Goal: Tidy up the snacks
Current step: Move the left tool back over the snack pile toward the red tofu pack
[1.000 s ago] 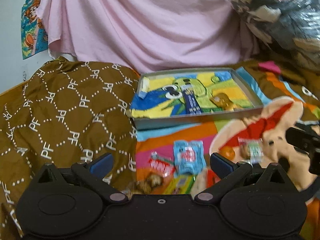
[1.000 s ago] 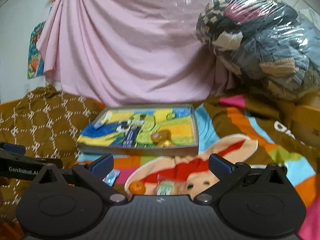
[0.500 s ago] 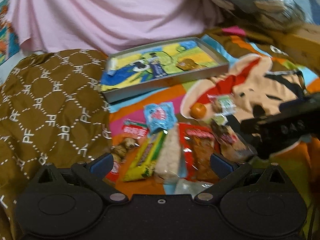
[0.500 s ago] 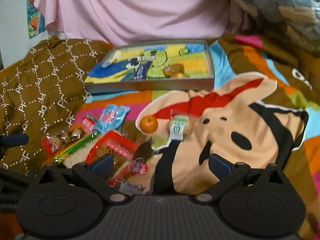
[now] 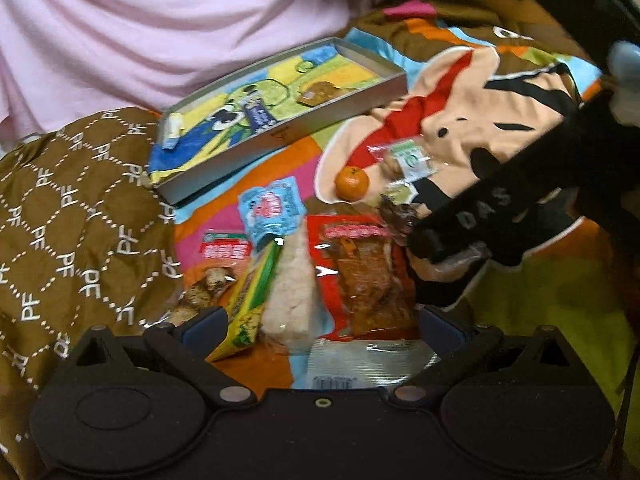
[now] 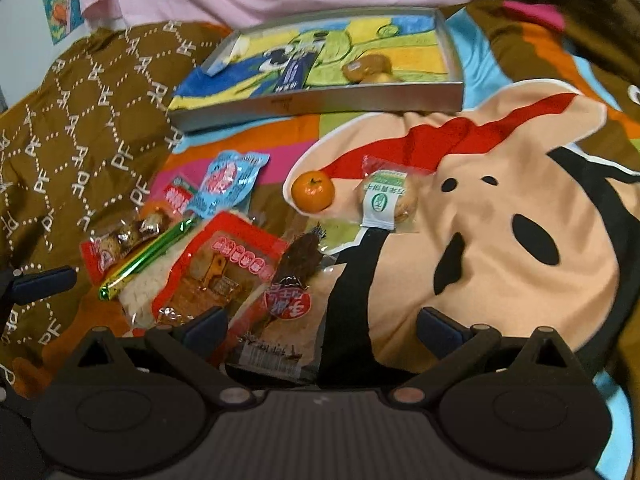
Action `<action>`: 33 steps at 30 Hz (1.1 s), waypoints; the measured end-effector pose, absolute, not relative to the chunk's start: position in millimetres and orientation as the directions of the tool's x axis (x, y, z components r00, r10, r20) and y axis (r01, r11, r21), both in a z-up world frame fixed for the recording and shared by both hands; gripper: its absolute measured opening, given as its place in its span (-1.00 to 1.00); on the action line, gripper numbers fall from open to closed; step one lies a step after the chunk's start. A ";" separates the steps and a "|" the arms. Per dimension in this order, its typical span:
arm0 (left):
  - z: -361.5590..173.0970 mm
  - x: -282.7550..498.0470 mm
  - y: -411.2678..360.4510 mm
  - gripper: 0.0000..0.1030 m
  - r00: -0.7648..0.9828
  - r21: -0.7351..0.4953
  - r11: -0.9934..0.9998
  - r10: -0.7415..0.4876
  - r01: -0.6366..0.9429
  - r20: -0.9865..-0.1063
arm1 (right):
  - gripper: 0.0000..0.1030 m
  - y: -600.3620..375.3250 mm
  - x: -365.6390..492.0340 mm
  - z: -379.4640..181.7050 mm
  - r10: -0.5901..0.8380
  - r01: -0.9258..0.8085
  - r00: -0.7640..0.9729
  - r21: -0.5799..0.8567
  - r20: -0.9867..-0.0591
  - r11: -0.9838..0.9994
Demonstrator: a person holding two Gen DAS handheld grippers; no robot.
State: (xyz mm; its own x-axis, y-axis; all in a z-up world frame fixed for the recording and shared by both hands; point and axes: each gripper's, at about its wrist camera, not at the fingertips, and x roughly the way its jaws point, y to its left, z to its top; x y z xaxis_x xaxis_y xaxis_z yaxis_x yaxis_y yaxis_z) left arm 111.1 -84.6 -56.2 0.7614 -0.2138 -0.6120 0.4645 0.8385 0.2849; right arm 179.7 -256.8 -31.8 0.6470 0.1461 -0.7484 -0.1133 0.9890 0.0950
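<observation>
Both grippers hang over a bed covered with a cartoon blanket, and both have their fingers spread wide with nothing between them.

The left gripper sits right over the snack pile. Between its fingers you get the white puffy rice-cracker pack and the big red pack of brown strips, with a clear silvery wrapper closest in. The yellow-green bar is just inside its left finger, and the red pack with nuts lies just beyond that fingertip. The blue packet is straight ahead past the pile, the small orange ahead and a bit right.

The right gripper has the dark-meat pack with the red round label just inside its left finger. The small green-label pastry is ahead, next to the orange.

Farther out in front of both is the shallow grey tray with a cartoon towel lining, a brown wrapped snack and a dark blue stick pack already inside.
</observation>
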 end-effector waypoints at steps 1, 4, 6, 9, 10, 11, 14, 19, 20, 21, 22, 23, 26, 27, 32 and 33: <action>-57.4 111.6 -87.3 0.96 0.756 0.290 0.830 -0.219 0.477 -0.618 | 1.00 -256.8 183.5 -31.9 0.145 -0.122 0.642 0.086 -0.753 0.989; -61.3 112.9 -92.5 0.95 0.745 0.300 0.810 -0.232 0.503 -0.625 | 1.00 -255.5 193.7 -33.4 0.147 -0.148 0.631 0.068 -0.762 0.987; -63.7 114.8 -95.5 0.93 0.735 0.299 0.802 -0.237 0.517 -0.635 | 1.00 -252.7 199.7 -36.3 0.153 -0.172 0.620 0.057 -0.770 0.983; -66.8 119.3 -97.8 0.84 0.716 0.289 0.797 -0.238 0.530 -0.656 | 1.00 -247.1 209.7 -44.0 0.162 -0.215 0.591 0.040 -0.791 0.976; -67.7 120.9 -98.3 0.80 0.711 0.286 0.798 -0.235 0.531 -0.663 | 0.99 -245.4 212.2 -46.5 0.160 -0.225 0.584 0.031 -0.796 0.974; -68.2 122.2 -98.4 0.76 0.707 0.282 0.799 -0.234 0.531 -0.667 | 0.99 -243.9 214.7 -48.8 0.154 -0.234 0.579 0.018 -0.801 0.972; -69.0 123.7 -99.1 0.74 0.706 0.285 0.797 -0.232 0.532 -0.669 | 0.99 -243.9 218.8 -50.6 0.146 -0.253 0.570 -0.004 -0.809 0.967; -68.3 122.3 -103.5 0.65 0.708 0.302 0.782 -0.238 0.546 -0.665 | 0.75 -250.4 213.6 -48.1 0.137 -0.285 0.566 -0.037 -0.813 0.958; -68.2 121.8 -103.8 0.65 0.705 0.297 0.780 -0.244 0.551 -0.666 | 0.73 -252.4 212.4 -47.4 0.134 -0.293 0.567 -0.047 -0.813 0.955; -68.1 121.7 -103.8 0.65 0.700 0.288 0.779 -0.254 0.557 -0.667 | 0.71 -254.8 211.5 -46.8 0.130 -0.299 0.569 -0.056 -0.812 0.953; -67.7 121.7 -103.5 0.65 0.693 0.273 0.779 -0.267 0.564 -0.669 | 0.68 -257.2 210.6 -45.5 0.128 -0.302 0.570 -0.061 -0.812 0.951; -67.4 121.9 -102.8 0.65 0.688 0.261 0.780 -0.278 0.569 -0.670 | 0.67 -259.9 209.8 -44.2 0.129 -0.304 0.572 -0.063 -0.810 0.950; -66.4 124.8 -103.2 0.65 0.680 0.235 0.786 -0.293 0.571 -0.672 | 0.61 -268.1 209.4 -41.4 0.145 -0.317 0.570 -0.054 -0.809 0.947; -65.9 126.3 -103.3 0.65 0.679 0.224 0.792 -0.297 0.568 -0.672 | 0.59 -269.9 209.3 -40.5 0.157 -0.324 0.568 -0.044 -0.808 0.945; -63.3 137.7 -105.4 0.48 0.677 0.185 0.823 -0.291 0.537 -0.676 | 0.56 -277.3 207.7 -33.3 0.220 -0.339 0.568 0.018 -0.793 0.941; -62.9 140.1 -106.8 0.45 0.678 0.186 0.827 -0.282 0.530 -0.679 | 0.56 -278.1 207.1 -32.0 0.231 -0.340 0.570 0.029 -0.789 0.940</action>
